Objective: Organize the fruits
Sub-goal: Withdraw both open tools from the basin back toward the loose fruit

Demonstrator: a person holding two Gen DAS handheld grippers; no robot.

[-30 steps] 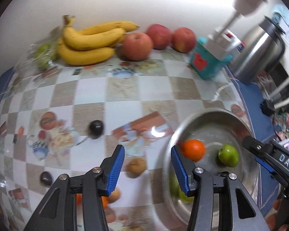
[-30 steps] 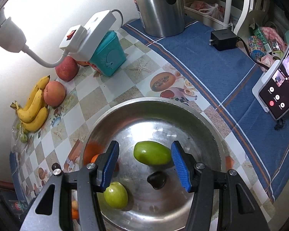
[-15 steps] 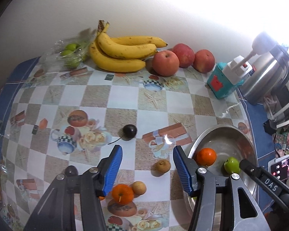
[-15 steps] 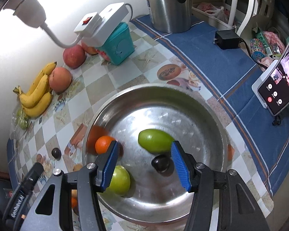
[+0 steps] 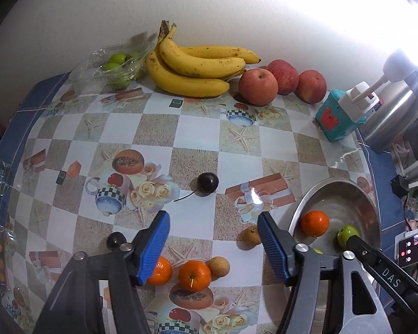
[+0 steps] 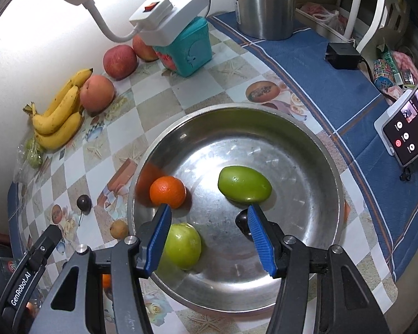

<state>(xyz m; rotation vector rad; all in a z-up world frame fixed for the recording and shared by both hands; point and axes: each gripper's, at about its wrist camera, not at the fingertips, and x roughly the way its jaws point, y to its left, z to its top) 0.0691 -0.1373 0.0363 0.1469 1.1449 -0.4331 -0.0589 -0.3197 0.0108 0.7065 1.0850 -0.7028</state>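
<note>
My left gripper [image 5: 213, 245] hovers over the tablecloth, its jaws opening with nothing between them. Just below it lie two small oranges [image 5: 194, 275], a brown round fruit [image 5: 218, 265] and a second one [image 5: 252, 235]. A dark cherry [image 5: 207, 183] sits farther out and another dark fruit [image 5: 115, 239] is by the left finger. My right gripper [image 6: 209, 236] hangs open and empty over the steel bowl [image 6: 237, 111]. The bowl holds an orange [image 6: 167, 192], an oval green fruit [image 6: 244, 184], a green apple [image 6: 182, 246] and a dark fruit [image 6: 243, 221].
Bananas [image 5: 195, 69], three red apples [image 5: 257, 86] and a bag of green fruit [image 5: 115, 66] line the wall. A teal box [image 6: 186, 53] with a power strip, a steel kettle [image 6: 264, 2] and a phone [image 6: 406, 130] stand to the right of the bowl.
The left gripper has moved left, away from the bowl and over the loose fruit, and its jaws have widened. The right gripper has drifted a little over the bowl, its jaws unchanged.
</note>
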